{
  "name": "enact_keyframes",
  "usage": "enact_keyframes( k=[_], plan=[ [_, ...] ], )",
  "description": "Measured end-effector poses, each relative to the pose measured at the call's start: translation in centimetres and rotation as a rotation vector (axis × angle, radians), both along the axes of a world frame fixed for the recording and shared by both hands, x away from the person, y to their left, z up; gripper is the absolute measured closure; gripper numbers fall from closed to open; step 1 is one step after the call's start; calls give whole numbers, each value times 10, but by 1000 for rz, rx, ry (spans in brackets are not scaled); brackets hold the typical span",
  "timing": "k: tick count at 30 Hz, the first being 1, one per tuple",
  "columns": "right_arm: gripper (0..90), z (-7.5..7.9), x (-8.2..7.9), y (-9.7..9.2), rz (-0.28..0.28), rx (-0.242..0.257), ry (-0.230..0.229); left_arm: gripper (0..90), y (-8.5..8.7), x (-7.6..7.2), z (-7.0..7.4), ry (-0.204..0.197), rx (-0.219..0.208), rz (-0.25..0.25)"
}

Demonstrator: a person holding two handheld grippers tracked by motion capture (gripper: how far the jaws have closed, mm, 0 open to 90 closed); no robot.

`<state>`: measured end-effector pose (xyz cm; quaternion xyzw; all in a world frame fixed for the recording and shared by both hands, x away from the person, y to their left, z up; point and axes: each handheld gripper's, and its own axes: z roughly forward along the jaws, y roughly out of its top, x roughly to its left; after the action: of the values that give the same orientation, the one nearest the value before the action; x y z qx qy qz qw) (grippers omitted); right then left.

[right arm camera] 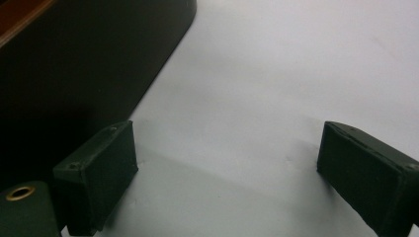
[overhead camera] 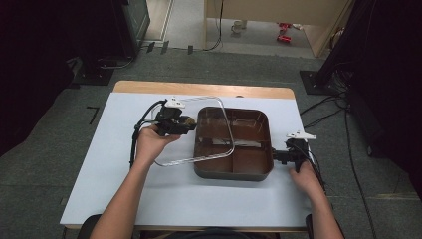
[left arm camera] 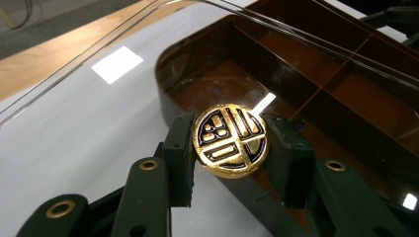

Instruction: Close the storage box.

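Note:
A dark brown tray (overhead camera: 231, 173) with several compartments sits on the white table, right of centre. Its clear lid (overhead camera: 186, 149) is tilted, overlapping the tray's left half and hanging out over the table. A round gold knob (left arm camera: 230, 140) with a black emblem sits on the lid, and my left gripper (left arm camera: 230, 150) is shut on it from both sides. In the high view the left gripper (overhead camera: 185, 122) is at the tray's left rim. My right gripper (overhead camera: 277, 157) stands open beside the tray's right wall (right arm camera: 74, 74), low over the table, nothing between its pads (right arm camera: 99, 168).
The white table sheet (overhead camera: 124, 184) has free room in front and to the left. A strip of bare wood (overhead camera: 199, 89) runs along the far edge. Cables and dark stands lie on the floor beyond and to the right.

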<state>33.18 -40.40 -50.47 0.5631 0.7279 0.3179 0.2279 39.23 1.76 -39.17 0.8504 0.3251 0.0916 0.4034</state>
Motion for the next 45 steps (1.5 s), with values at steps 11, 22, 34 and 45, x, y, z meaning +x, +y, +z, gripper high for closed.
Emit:
enact_keyframes(
  k=[11, 22, 34, 45],
  plan=[
    [77, 0, 0, 0, 0, 2, 2, 595, -27, -4, -7, 12, -4, -52],
    [76, 0, 0, 0, 1, 2, 0, 595, -48, -5, -11, 6, 8, -99],
    [77, 0, 0, 0, 0, 3, 1, 596, -77, -5, -15, -10, 38, -160],
    [76, 0, 0, 0, -2, 5, 3, 595, -102, -5, -21, -29, 58, -190]
  ],
)
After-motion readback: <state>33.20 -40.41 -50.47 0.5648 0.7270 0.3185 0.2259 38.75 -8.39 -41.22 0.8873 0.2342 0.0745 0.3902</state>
